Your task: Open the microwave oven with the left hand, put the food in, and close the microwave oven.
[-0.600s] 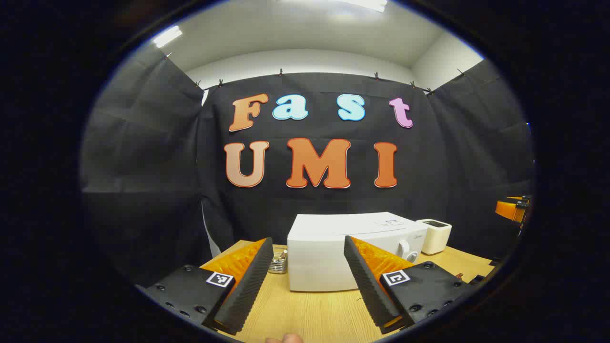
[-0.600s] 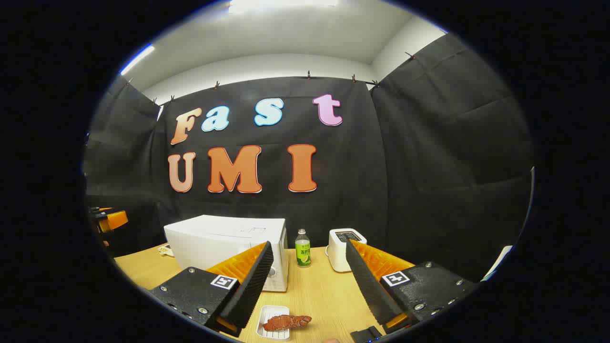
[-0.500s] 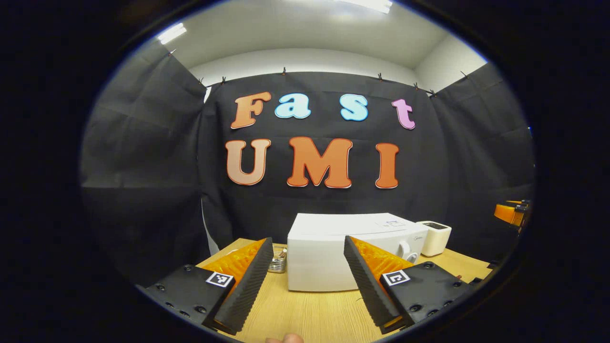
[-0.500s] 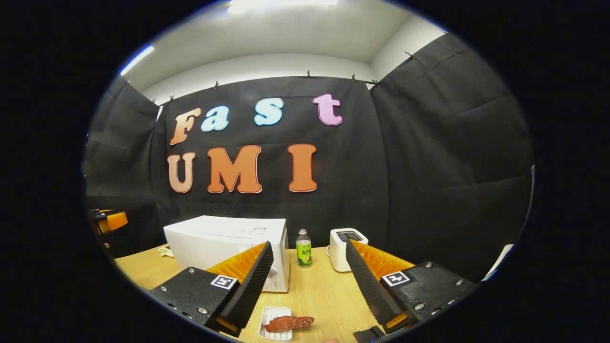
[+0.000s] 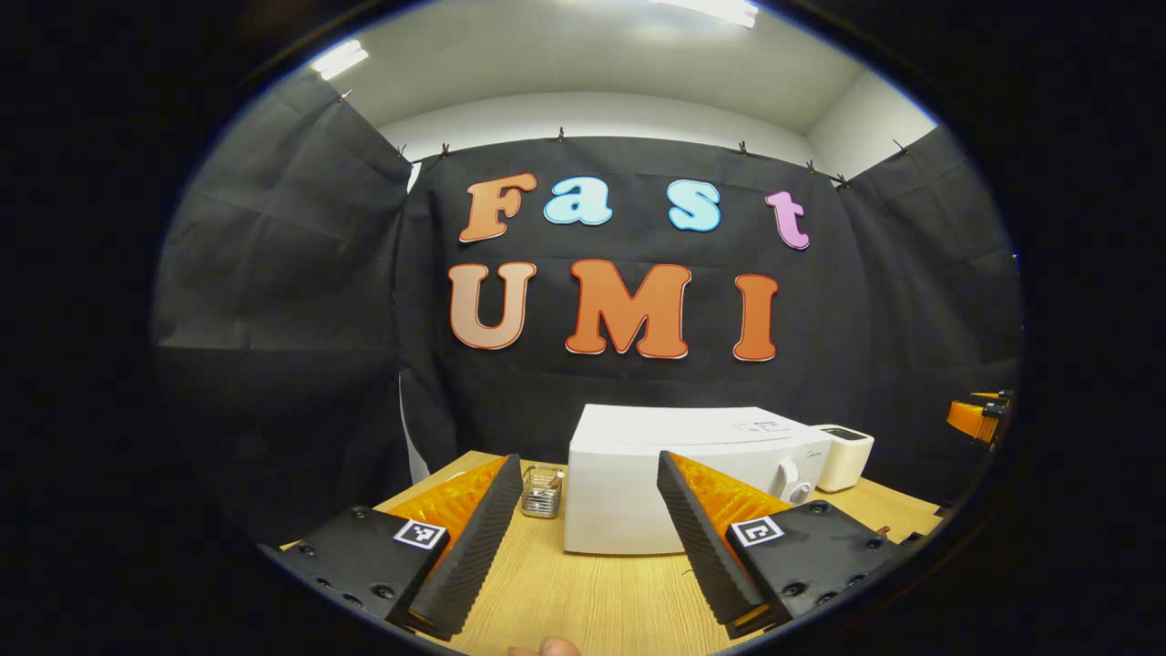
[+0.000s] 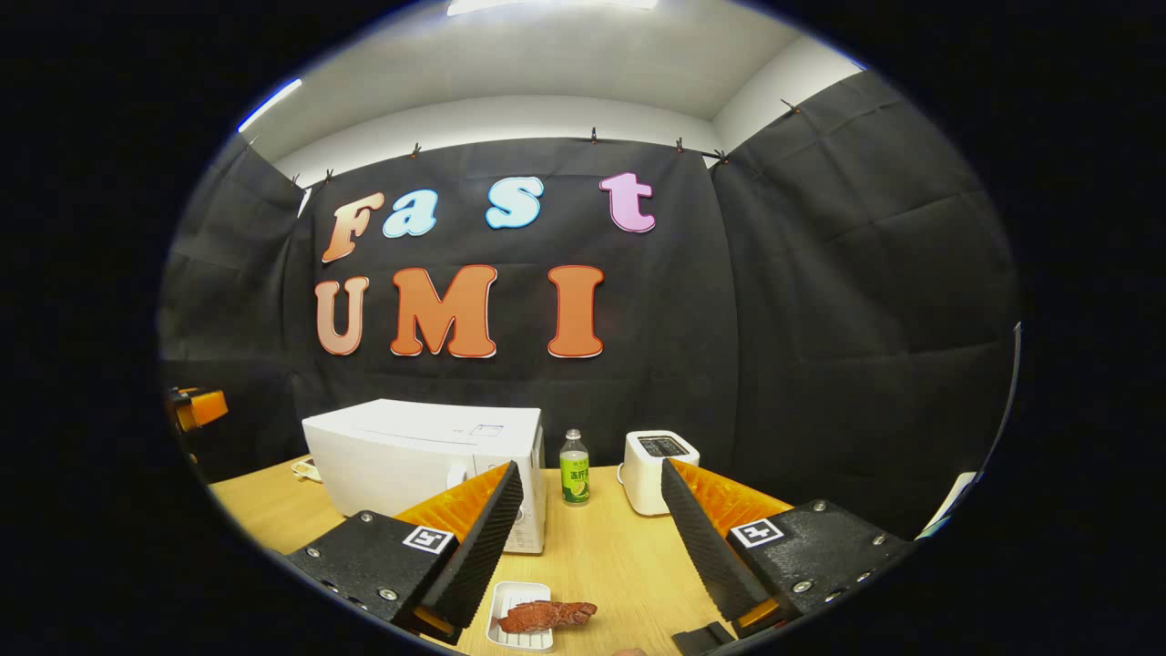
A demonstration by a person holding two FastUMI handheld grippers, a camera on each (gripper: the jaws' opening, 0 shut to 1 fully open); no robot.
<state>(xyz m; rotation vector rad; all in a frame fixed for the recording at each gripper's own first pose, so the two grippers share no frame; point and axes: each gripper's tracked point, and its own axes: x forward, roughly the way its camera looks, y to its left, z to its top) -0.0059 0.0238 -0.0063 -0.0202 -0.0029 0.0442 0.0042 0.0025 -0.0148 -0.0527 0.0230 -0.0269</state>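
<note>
Microwave oven [image 5: 638, 497], white and boxy, sits shut toward the back of the wooden bench [image 5: 592, 601], its door facing the person and two round knobs on its right-hand panel. Judging by its bulk, the oven is heavy and stiff enough to stay put when the door is pulled; no handle can be made out, so the door's edge beside the knobs looks the likeliest place to take hold. The left claw [image 5: 583, 538] hangs wide open and empty above the bench, well short of the door. The food [image 6: 545, 615], a reddish-brown piece lying in a small white tray [image 6: 519, 629], waits near the front of the bench, well apart from the oven; it looks light and the tray shallow, so it could slide if nudged. Above it, the right claw [image 6: 592, 542] is also spread wide, gripping nothing. A green-labelled bottle [image 6: 573, 467] and a white toaster [image 6: 660, 472] stand just right of the oven, a small wire basket [image 5: 542, 490] to its left.
</note>
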